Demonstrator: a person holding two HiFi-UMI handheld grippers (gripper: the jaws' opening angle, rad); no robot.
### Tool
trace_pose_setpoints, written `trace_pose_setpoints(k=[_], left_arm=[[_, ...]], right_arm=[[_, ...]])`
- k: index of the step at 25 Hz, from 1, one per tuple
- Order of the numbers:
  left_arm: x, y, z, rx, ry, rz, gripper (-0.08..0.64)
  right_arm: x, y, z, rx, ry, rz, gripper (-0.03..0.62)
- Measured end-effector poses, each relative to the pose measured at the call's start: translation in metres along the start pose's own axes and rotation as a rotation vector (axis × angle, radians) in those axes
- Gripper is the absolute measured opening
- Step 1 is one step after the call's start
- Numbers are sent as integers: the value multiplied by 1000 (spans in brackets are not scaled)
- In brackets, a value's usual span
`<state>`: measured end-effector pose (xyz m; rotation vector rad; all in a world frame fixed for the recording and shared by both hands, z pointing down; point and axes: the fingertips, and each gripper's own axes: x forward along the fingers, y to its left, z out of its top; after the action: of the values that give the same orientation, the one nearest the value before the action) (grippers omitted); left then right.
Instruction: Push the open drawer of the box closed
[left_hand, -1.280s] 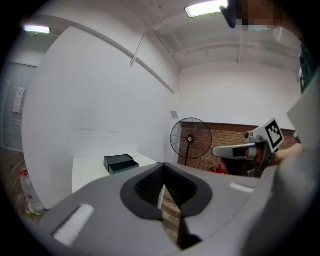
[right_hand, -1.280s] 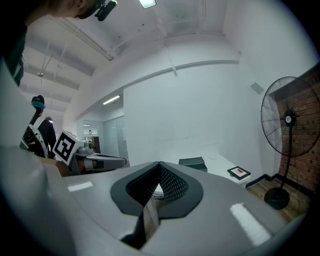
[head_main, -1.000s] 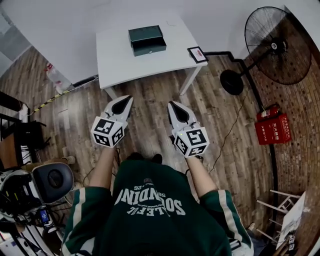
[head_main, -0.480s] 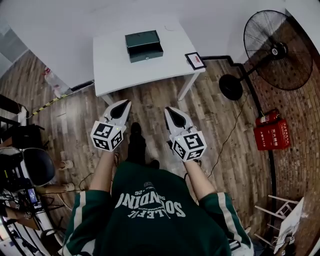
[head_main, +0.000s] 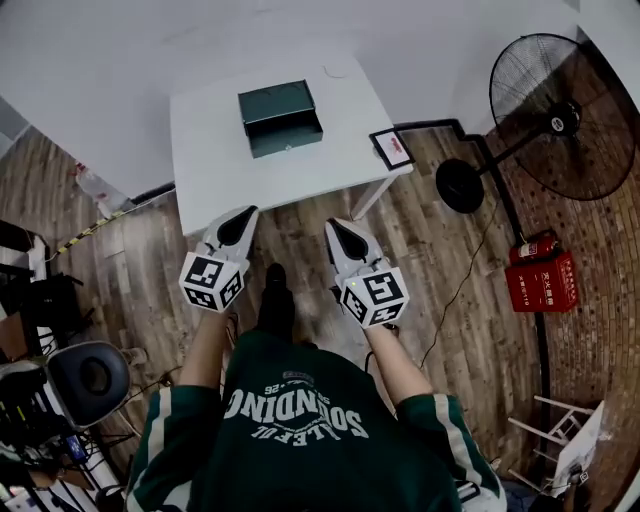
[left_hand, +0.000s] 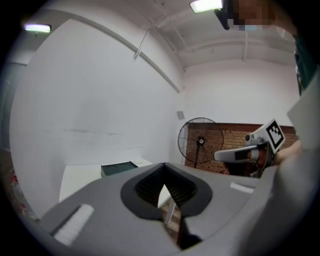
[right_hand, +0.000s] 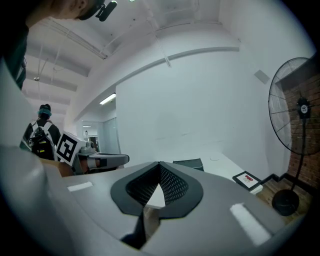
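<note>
A dark green box (head_main: 280, 118) stands at the back middle of a white table (head_main: 215, 165), its drawer pulled out toward me. The box also shows small and far in the left gripper view (left_hand: 119, 169) and in the right gripper view (right_hand: 189, 163). My left gripper (head_main: 249, 211) hovers at the table's near edge, jaws shut with nothing between them. My right gripper (head_main: 331, 226) hangs over the floor just short of that edge, also shut and holding nothing. Both are well short of the box.
A small framed card (head_main: 391, 147) lies on the table's right corner. A black standing fan (head_main: 560, 115) and a red extinguisher box (head_main: 543, 280) stand on the right. A round stool (head_main: 90, 378) and gear crowd the lower left. A cable runs across the wooden floor.
The person has stepped toward the table, so both grippers have come closer to its near edge. Both stay shut.
</note>
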<state>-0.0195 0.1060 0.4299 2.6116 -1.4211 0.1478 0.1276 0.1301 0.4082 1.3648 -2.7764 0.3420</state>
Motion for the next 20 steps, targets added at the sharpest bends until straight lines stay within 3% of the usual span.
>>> trace_pose_setpoints(k=[9, 20], left_arm=[[88, 94, 15, 3, 25, -49, 52], [152, 183, 20, -10, 43, -86, 52]], right_arm=[[117, -63, 17, 52, 14, -90, 2], [233, -79, 15, 23, 70, -92, 2]])
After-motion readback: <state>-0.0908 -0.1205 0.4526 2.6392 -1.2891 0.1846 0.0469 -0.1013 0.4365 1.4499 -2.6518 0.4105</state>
